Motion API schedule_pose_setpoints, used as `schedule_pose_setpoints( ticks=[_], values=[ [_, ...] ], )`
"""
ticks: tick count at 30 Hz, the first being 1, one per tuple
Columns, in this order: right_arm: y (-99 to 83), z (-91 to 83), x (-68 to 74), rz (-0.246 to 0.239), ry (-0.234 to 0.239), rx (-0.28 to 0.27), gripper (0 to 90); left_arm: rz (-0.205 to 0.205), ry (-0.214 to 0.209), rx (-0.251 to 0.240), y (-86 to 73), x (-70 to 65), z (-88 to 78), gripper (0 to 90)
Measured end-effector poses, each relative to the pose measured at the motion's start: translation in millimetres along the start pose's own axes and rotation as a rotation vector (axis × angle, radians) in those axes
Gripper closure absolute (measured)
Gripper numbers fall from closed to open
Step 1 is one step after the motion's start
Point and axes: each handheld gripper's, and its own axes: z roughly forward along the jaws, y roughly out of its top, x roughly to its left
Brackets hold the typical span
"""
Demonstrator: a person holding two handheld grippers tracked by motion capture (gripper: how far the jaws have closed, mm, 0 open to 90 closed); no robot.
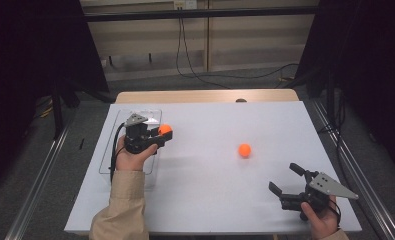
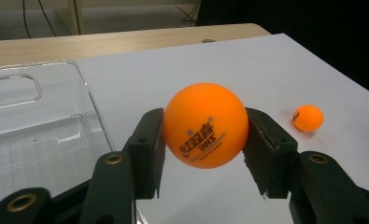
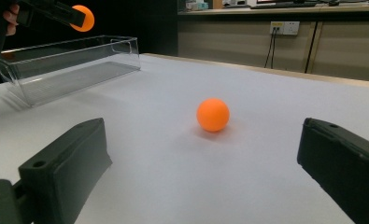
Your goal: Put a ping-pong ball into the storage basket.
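Left hand-held gripper (image 2: 204, 140) clamped on an orange ball (image 2: 204, 125), pads pressing both sides, black print on the ball's lower front. Held clear above the bench (image 1: 210, 200), just beside the near right rim of a clear plastic bin (image 1: 110, 150); seen from the high view at about 9 o'clock of the white surface, ball (image 1: 165, 129) poking out toward 3 o'clock of the hand. Seen from the right gripper view, same ball (image 3: 83, 17) raised above the bin's (image 3: 56, 70) far end, at 11 o'clock of the frame.

Second orange ball (image 1: 244, 150) resting loose on the bench, well apart from the bin, roughly at the centre-right of the sheet; in the left gripper view small at 3 o'clock (image 2: 308, 117); in the right gripper view dead ahead (image 3: 213, 115), between the two black jaws but well beyond them.

Right hand-held gripper (image 1: 288, 181) with jaws spread wide, nothing between the pads, low at 5 o'clock of the bench, aimed toward the loose ball.

Bin apparently empty, as far as its clear walls allow. Judged progress: roughly an early stage of gathering balls into the bin. First ball lifted and brought to the bin's edge, not yet over the opening or released. Left to do: carry across the rim, let go, then reach, close on and deliver the second ball.
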Motion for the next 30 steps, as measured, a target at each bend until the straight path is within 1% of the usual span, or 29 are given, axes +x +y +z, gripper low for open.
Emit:
schedule_pose_setpoints(
  ticks=[12,20,30],
  values=[
    [0.1,-0.2,0.0,-0.001,0.000,0.000,1.3,0.003,0.016,0.002,0.0,4.3,-3.1,50.7],
    [0.1,-0.1,0.1,0.000,0.001,-0.001,1.3,-0.007,0.030,0.001,-0.8,7.6,-4.1,50.7],
    [0.0,-0.2,0.0,-0.001,0.001,0.000,1.3,-0.007,0.047,0.002,-1.5,12.3,-6.3,50.7]
  ],
)
